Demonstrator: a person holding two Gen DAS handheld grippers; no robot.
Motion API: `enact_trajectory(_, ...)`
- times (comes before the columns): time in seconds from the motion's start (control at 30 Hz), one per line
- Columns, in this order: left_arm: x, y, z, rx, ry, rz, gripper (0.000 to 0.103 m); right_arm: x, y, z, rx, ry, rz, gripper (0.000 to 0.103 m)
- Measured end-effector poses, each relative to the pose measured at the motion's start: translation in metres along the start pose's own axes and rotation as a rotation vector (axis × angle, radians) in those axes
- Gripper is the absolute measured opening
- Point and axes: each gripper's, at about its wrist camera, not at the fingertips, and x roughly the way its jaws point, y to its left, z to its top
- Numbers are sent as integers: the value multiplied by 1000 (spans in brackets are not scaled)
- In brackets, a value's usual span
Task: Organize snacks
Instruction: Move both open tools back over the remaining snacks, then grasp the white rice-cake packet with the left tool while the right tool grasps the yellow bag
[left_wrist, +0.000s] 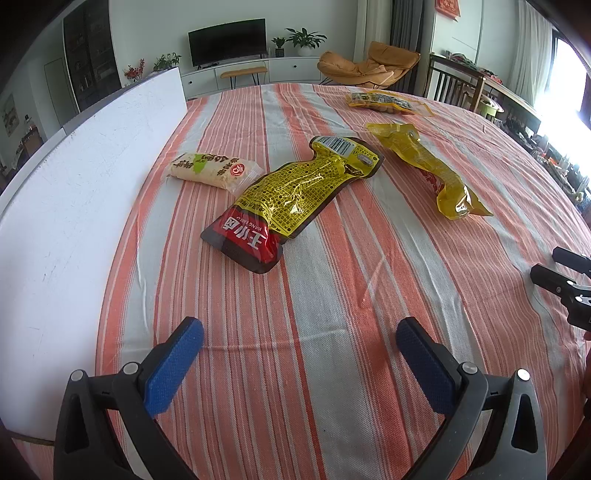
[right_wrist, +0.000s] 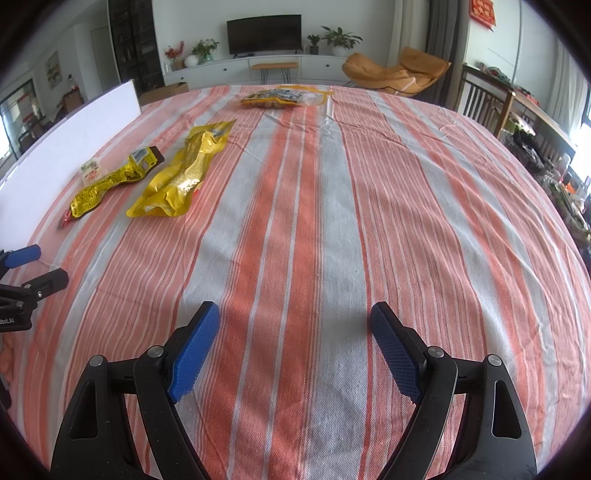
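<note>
Both hand-held grippers hover over the table (right_wrist: 332, 229), which is covered by an orange-and-white striped cloth (left_wrist: 332, 332). Left hand-held gripper (left_wrist: 299, 332): blue pads spread wide, nothing between them, bare cloth below. Right hand-held gripper (right_wrist: 293, 317): also spread wide and empty, over bare cloth; its black tips show at the right edge of the left view. Four snacks lie flat on the cloth, all ahead of the grippers and apart from them. White pack (left_wrist: 214, 171) sits nearest the white board (left_wrist: 74, 206) along the table's left side. Yellow-and-red pouch (left_wrist: 291, 195) lies just beside it, its edge touching or overlapping the white pack's corner, red end toward the camera. Plain yellow pouch (left_wrist: 430, 170) lies to the right of that, near but apart. Clear pack (left_wrist: 384, 101) with yellow trim is far back near the table's far edge, well apart from the other three. TV, plants and an orange chair stand in the room behind.
</note>
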Motion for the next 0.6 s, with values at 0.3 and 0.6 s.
enact_trajectory(0.3, 0, 0, 0, -1, 0, -1, 103, 0, 0, 0, 0, 0, 0, 86)
enact_trajectory(0.6, -21, 36, 52, -257, 8, -189, 103, 1, 0, 0, 2, 1, 6, 87)
